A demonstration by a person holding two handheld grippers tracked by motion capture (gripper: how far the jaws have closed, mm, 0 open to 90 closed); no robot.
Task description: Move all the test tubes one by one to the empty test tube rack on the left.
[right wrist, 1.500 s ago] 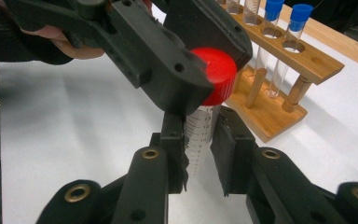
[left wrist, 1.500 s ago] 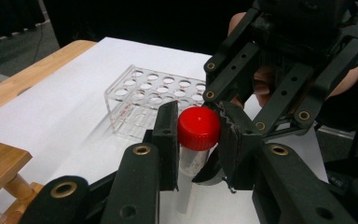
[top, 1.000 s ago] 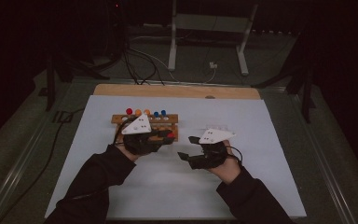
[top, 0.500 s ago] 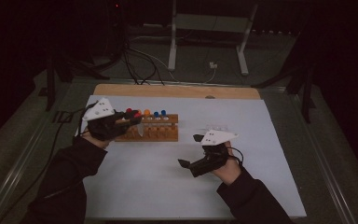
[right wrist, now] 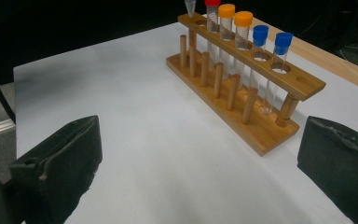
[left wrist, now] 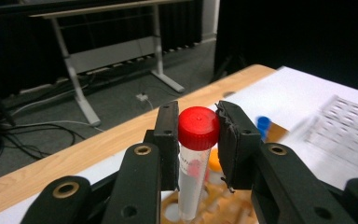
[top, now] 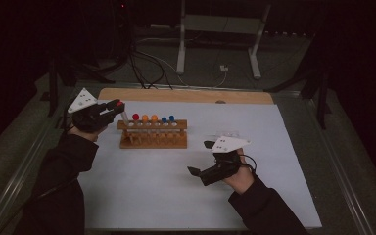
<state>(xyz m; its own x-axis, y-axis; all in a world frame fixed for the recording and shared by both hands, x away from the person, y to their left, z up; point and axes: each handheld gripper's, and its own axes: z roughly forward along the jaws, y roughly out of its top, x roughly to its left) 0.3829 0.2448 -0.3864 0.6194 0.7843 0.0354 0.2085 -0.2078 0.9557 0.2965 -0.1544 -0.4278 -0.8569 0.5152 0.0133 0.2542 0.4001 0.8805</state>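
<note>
The rack [right wrist: 256, 88] is light brown wood and holds clear tubes: one red-capped [right wrist: 212, 2], two orange-capped [right wrist: 227, 10], two blue-capped [right wrist: 260, 32]. Another clear tube [left wrist: 196, 158] has a red cap, between black jaws. The mat [top: 176, 186] is plain white.

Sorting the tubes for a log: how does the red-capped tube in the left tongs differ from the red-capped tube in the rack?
The held tube is clamped between the left tongs, lifted above the rack's end hole; the racked red tube stands seated in the wooden rack. The held tube is apart from the others; the racked one stands beside an orange-capped tube. Both are clear with red caps.
</note>
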